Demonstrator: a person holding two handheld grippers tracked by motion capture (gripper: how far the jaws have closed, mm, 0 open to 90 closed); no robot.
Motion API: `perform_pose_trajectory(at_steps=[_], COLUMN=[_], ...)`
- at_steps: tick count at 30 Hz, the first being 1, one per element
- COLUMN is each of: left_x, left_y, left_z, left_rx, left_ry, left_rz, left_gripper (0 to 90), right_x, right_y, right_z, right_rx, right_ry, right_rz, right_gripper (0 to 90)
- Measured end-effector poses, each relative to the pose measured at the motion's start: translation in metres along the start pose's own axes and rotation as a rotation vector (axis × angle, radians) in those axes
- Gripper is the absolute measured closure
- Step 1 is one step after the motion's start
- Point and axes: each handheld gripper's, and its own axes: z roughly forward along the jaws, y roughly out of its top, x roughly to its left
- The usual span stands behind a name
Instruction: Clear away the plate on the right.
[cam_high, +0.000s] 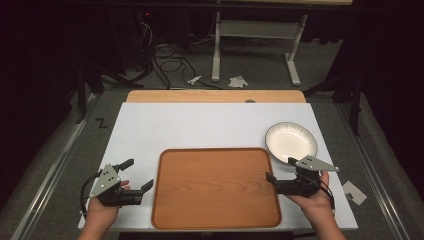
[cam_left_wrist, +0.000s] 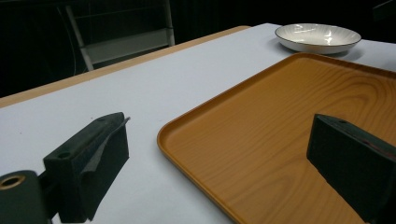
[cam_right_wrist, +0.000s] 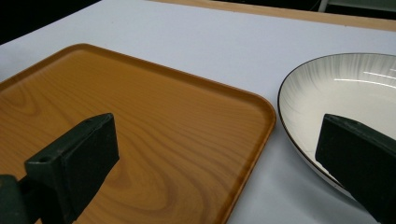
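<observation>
We held the left tool (cam_high: 139, 175) wide at the wooden tray's (cam_high: 216, 187) left edge, the right tool (cam_high: 280, 169) wide between tray and white bowl (cam_high: 291, 141).

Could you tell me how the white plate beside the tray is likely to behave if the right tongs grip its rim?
The plate looks glazed and glossy, so probably slippery. It seems ceramic: stiff, fairly heavy, breakable. Its shallow, wide shape should resist tipping.

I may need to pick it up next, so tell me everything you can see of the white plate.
The plate is round, shallow and white, with fine grey streaks running in from a thin dark rim; it looks like glazed ceramic. It sits upright and empty on the white table, just off the tray's far right corner, apart from it. The right claw hovers near, not touching.
</observation>
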Motion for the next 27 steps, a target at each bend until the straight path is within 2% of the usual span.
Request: perform_pose_trajectory(at_steps=[5,13,27], left_x=[-0.0005,0.0002,0.0004], left_y=[0.0,-0.0007,-0.0009], left_z=[0.0023,0.0031,0.0035], left_rx=[0.007,0.012,0.012], left_ry=[-0.001,-0.001,-0.004], left_rz=[-0.002,-0.006,-0.006], left_gripper=[6.3,6.3,6.3], right_x=[-0.0034,-0.0018,-0.0004], right_y=[0.0001,0.0008,0.0006], right_z=[-0.0033,-0.0036,-0.0023], right_rx=[-0.026,-0.048,-0.034], right_ry=[0.008,0.021,0.035], right_rz=[0.007,-0.016,-0.019], right_gripper=[0.0,0.0,0.0])
